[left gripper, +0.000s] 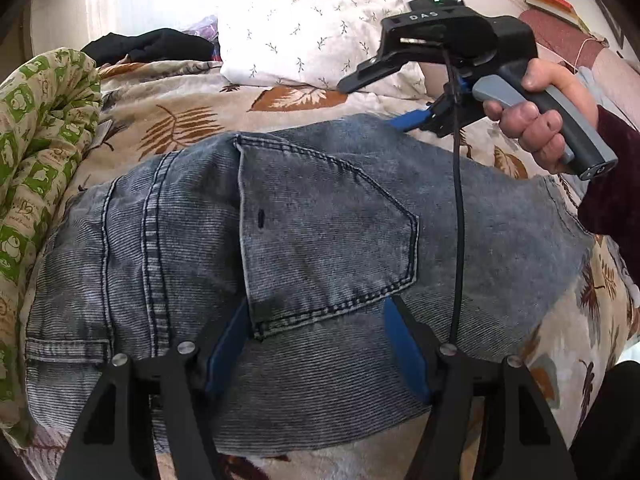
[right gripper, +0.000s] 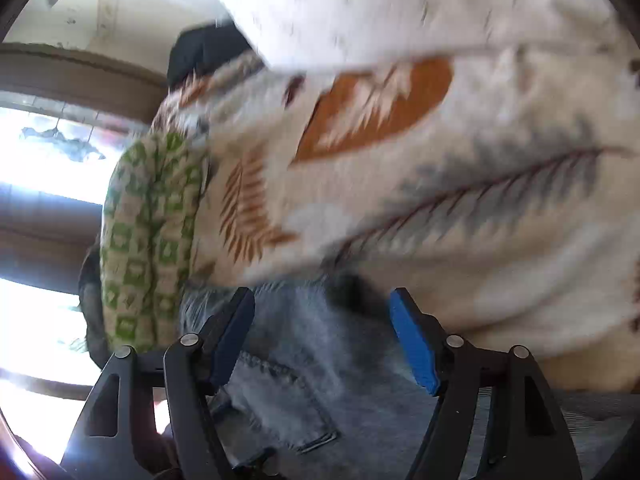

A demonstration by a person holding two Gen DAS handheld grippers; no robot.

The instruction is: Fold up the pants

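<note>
Leaf-print blanket (left gripper: 180, 120) on bed holds folded jeans (left gripper: 320, 220), long axis running L–R. Left gripper (left gripper: 316, 344) released, right over them – nearer. Right gripper (right gripper: 322, 340) also released, nothing held, at jeans' far edge.

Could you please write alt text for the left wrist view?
Folded grey-blue jeans, back pocket up, lie on a leaf-print blanket, with the left tongs open just above them. Beyond, a hand holds the right tongs near a white pillow.
</note>
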